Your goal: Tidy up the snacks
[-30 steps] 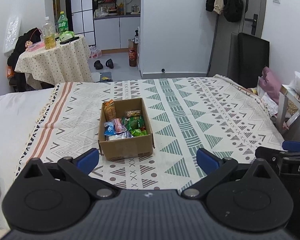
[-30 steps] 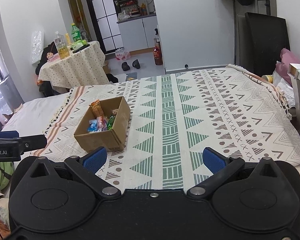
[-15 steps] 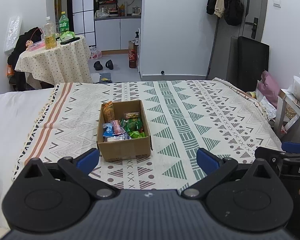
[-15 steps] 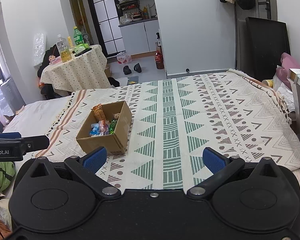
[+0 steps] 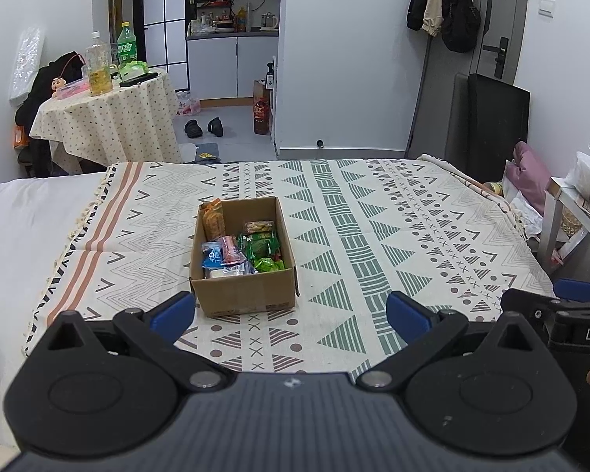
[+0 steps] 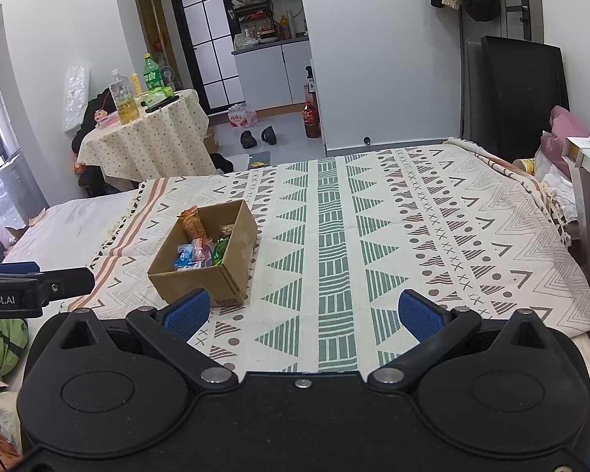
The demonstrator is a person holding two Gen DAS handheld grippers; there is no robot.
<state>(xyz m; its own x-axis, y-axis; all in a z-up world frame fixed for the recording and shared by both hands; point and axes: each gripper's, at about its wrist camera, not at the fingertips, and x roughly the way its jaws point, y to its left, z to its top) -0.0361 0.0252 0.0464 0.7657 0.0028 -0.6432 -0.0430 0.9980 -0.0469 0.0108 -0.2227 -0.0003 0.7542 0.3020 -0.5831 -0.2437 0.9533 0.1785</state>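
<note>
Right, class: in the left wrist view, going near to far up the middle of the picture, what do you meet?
Left tongs → cardboard box of snacks → patterned blanket → slippers on the floor → kitchen cabinets.

Black body of the right gripper [image 5: 582,334], seen at the right edge of the left wrist view, right of the brown cardboard box [image 5: 243,263]: white letters "DA", cut off by the frame edge.

Black body of the left gripper [image 6: 8,293], at the left edge of the right wrist view, left of the same box: white "Robot.AI", start of the word cropped.

Snack wrappers in the box and bottle labels beyond it: print too small to read.
</note>
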